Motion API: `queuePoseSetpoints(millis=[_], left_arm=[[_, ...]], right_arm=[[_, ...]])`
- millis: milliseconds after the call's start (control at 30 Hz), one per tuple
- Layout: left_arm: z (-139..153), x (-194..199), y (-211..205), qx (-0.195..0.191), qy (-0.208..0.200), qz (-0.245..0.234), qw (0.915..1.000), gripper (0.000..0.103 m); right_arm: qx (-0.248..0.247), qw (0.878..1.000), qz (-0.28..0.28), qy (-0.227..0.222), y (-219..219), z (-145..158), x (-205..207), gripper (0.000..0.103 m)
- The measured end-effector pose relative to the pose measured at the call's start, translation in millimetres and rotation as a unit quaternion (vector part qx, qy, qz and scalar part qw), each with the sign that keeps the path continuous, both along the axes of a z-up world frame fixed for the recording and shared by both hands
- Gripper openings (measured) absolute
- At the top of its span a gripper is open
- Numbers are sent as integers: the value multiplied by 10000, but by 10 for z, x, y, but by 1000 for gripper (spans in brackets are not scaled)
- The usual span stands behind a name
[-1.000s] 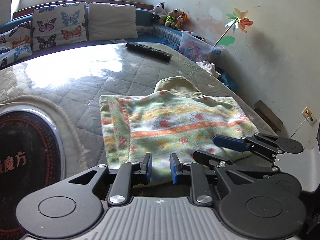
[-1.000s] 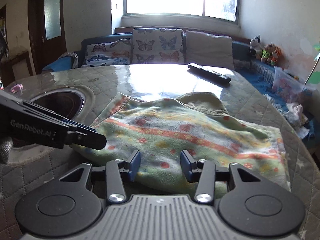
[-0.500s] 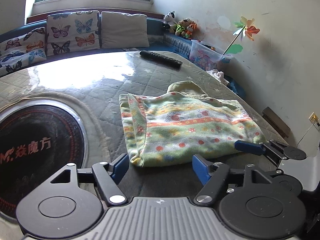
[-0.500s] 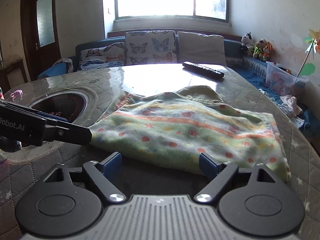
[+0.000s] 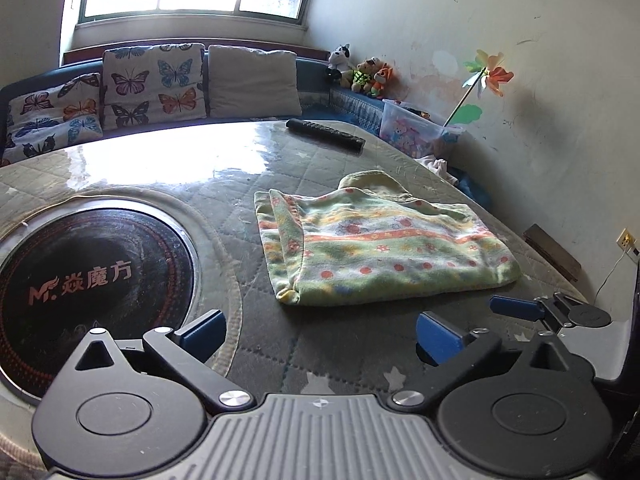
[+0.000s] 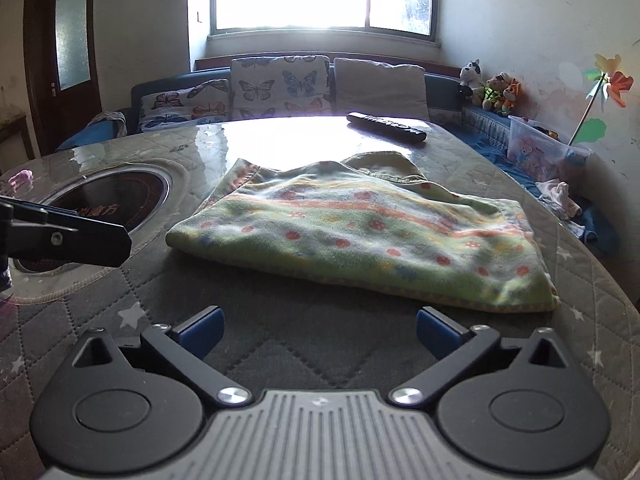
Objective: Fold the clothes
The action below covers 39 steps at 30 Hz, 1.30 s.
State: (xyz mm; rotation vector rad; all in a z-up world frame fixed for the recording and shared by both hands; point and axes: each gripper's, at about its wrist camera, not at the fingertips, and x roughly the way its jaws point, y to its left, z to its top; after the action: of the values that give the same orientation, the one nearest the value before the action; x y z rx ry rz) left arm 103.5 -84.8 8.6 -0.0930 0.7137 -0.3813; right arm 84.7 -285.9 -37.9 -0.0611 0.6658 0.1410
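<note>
A green fleece garment [image 5: 384,248] with orange stripes and red dots lies folded flat on the quilted table, its collar poking out at the far side. In the right wrist view the same garment [image 6: 360,240] fills the middle. My left gripper [image 5: 320,336] stands open just short of the garment's near edge, with nothing between its blue pads. The right gripper [image 6: 318,330] is also open and empty, a little back from the fold. The right gripper's finger [image 5: 520,307] shows at the lower right in the left wrist view. One left gripper finger [image 6: 68,236] reaches in from the left.
A round black induction hob [image 5: 80,280] is set into the table [image 5: 304,360] on the left. A black remote [image 5: 326,134] lies at the far side. Behind are butterfly cushions [image 5: 152,84], a toy box [image 5: 416,134], soft toys and a pinwheel by the wall.
Both grippers have opened, let go of the garment's near edge and drawn back from it. The garment now lies still on the table.
</note>
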Motion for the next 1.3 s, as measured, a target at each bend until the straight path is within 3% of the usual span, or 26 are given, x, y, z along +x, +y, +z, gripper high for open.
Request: queuePoseSetpoints(millis=[633, 1300], left_arm=[[-95, -326, -70, 249, 144, 10, 9996, 103], [-153, -515, -164, 350, 121, 19, 9993, 103]], right_arm=[[77, 9984, -553, -15, -21, -1, -246, 103], [146, 9970, -755, -21, -79, -37, -464, 103]])
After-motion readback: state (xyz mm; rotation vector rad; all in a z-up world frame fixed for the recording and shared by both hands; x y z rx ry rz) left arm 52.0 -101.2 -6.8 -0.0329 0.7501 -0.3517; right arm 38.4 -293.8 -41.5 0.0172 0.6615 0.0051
